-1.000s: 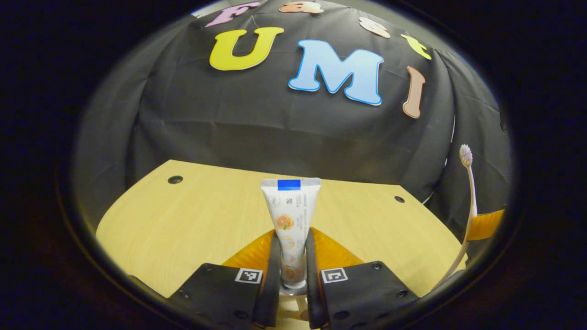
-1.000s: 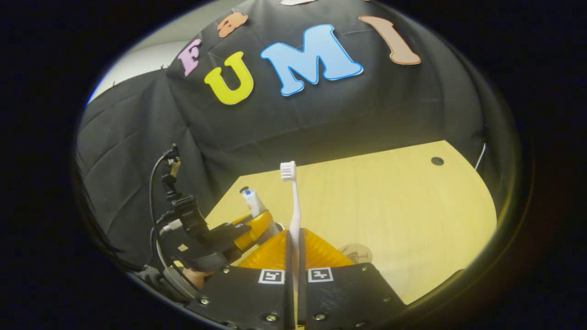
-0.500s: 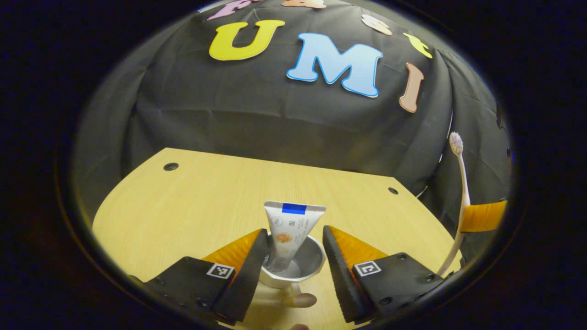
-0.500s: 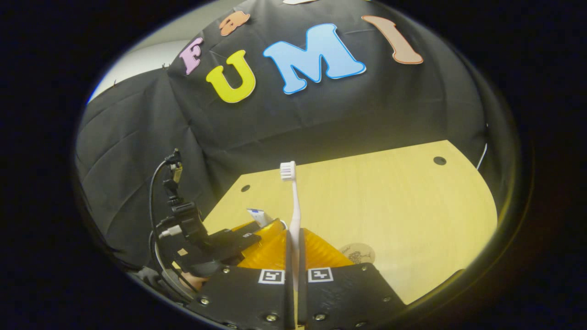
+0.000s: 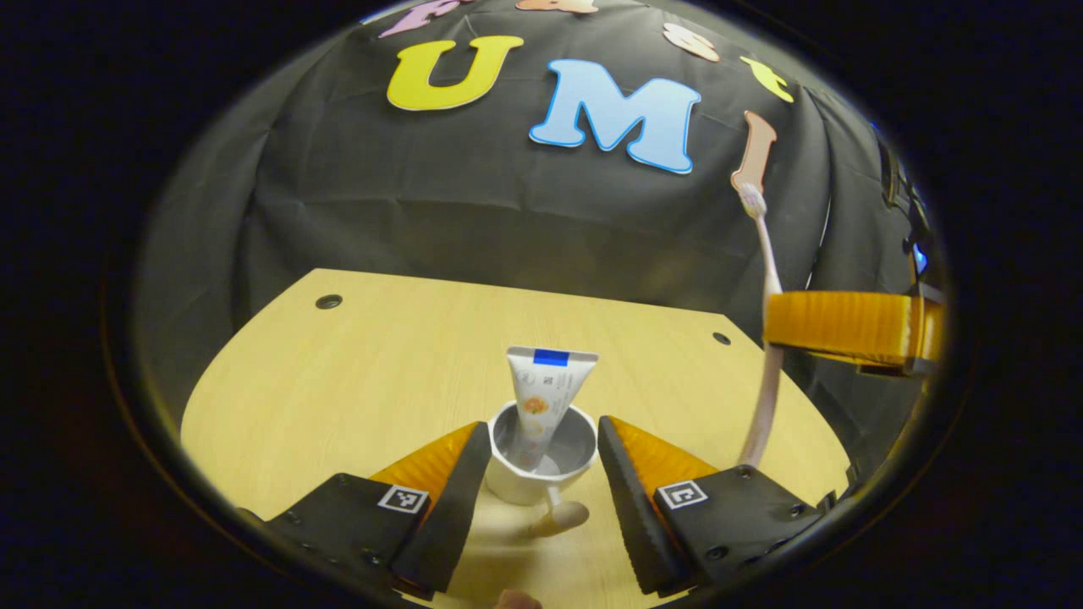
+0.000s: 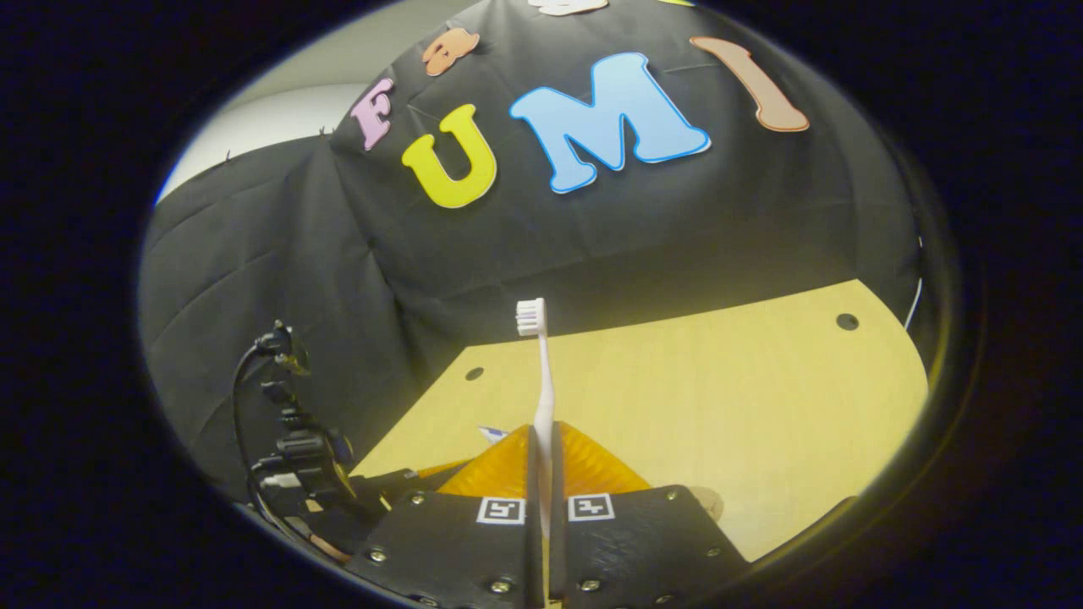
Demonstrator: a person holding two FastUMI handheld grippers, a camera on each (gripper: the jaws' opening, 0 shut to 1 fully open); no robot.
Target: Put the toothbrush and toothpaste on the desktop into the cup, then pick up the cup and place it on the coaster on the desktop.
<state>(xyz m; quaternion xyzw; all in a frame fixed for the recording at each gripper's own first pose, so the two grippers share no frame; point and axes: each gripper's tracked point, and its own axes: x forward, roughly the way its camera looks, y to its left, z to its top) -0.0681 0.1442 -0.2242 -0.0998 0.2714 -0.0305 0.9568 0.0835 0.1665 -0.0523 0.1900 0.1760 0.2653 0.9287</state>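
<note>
We note the wooden tabletop (image 5: 355, 372) first: it carries a white cup (image 5: 541, 469), which sits between the spread fingers of the left gripper (image 5: 541, 474) in the left gripper view. The fingers stand open on either side of the cup and touch neither cup nor contents. The toothpaste (image 5: 546, 397) stands cap-down inside the cup, leaning on the rim, flat crimped end up. We judge the toothpaste step done. The right gripper (image 6: 541, 474) is closed on the toothbrush (image 6: 541, 397), both fingers pressing on the lower handle, bristle head upward. In the left gripper view we see that same toothbrush (image 5: 766, 338) held upright to the right of the cup, near it but above tabletop level and apart from the rim, lower end not yet over the opening. A small round object lies on the tabletop just in front of the cup; we cannot tell what it is. Remaining, in our judgement: toothbrush into cup, then lift the cup and set it on the coaster.
</note>
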